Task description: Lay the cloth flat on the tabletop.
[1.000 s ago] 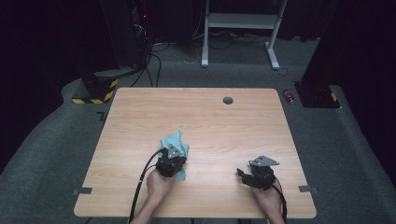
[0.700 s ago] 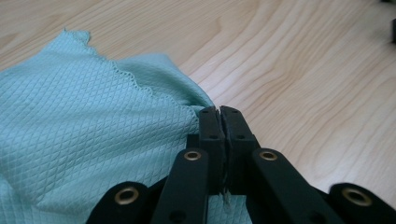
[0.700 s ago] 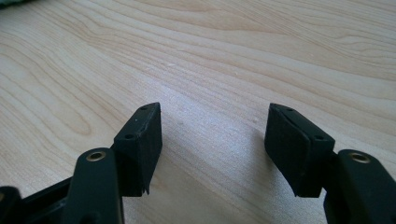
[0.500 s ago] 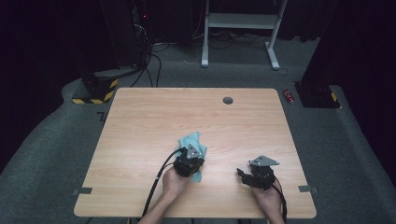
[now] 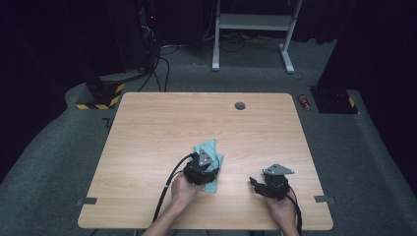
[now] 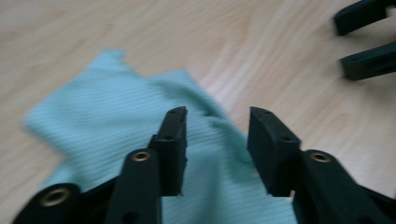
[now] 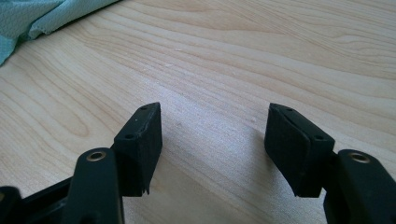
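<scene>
A light teal cloth (image 5: 210, 150) (image 6: 116, 126) lies rumpled on the wooden table (image 5: 162, 123), near its front middle. My left gripper (image 5: 204, 164) (image 6: 215, 133) hovers right over the cloth. Its jaws have just been opening and now stand apart, with the cloth lying below them and nothing pinched. My right gripper (image 5: 255, 183) (image 7: 214, 140) rests low near the front right of the table, open, with bare wood between its fingers. A corner of the cloth (image 7: 32, 16) shows at the top left of the right gripper view. The right gripper's fingers (image 6: 369, 60) appear at the top right of the left gripper view.
A small dark round grommet (image 5: 240, 105) sits in the table near its far edge. Black cables trail from both grippers over the front edge. Beyond the table stand a white frame (image 5: 253, 29), dark equipment and a yellow-black striped base (image 5: 98, 101) on grey carpet.
My left gripper carried the cloth to the right across the table, then let go; its jaws now stand apart above the cloth. The right gripper has stayed where it was.
</scene>
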`<state>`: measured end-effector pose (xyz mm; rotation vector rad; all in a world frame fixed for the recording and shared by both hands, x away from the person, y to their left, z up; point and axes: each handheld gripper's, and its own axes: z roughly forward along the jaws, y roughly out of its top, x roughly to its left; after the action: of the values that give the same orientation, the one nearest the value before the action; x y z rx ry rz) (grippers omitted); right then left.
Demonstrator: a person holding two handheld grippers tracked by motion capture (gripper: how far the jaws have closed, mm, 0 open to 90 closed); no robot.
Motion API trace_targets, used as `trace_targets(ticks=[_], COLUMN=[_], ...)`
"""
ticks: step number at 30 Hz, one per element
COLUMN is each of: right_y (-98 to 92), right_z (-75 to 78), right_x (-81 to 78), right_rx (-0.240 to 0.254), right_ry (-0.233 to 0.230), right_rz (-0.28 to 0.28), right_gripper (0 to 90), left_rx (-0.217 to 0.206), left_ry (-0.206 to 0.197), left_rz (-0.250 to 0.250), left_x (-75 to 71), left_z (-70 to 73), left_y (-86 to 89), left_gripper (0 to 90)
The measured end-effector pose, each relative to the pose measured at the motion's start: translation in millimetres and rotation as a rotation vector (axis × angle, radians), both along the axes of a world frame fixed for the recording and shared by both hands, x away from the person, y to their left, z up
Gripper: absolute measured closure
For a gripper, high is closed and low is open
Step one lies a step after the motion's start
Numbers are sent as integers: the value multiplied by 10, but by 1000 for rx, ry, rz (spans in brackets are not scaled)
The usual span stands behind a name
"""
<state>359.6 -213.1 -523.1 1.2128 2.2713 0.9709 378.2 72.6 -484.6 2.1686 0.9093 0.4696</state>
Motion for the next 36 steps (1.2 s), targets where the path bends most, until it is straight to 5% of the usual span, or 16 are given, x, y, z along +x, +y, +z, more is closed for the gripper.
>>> trace_targets(ticks=[4,8,25,29,36], right_y=[-1,-1,-3,-2,-2], right_z=[0,0,-1,-1,-1], right_x=[1,0,0,0,0], right_rx=[-1,0,1,1,1], right_ry=[0,1,0,1,1], right_rz=[1,0,0,1,1], right_gripper=[368,367,365,362,362], left_rx=[-17,-6,91,111,94], left_ry=[-4,17,89,105,122], left_rz=[79,87,123,123,88], left_x=[68,113,419,458,464], left_z=[106,109,-102,-162,-155], left_y=[137,123,-295,-306,-273], left_gripper=[508,506,485,563,832])
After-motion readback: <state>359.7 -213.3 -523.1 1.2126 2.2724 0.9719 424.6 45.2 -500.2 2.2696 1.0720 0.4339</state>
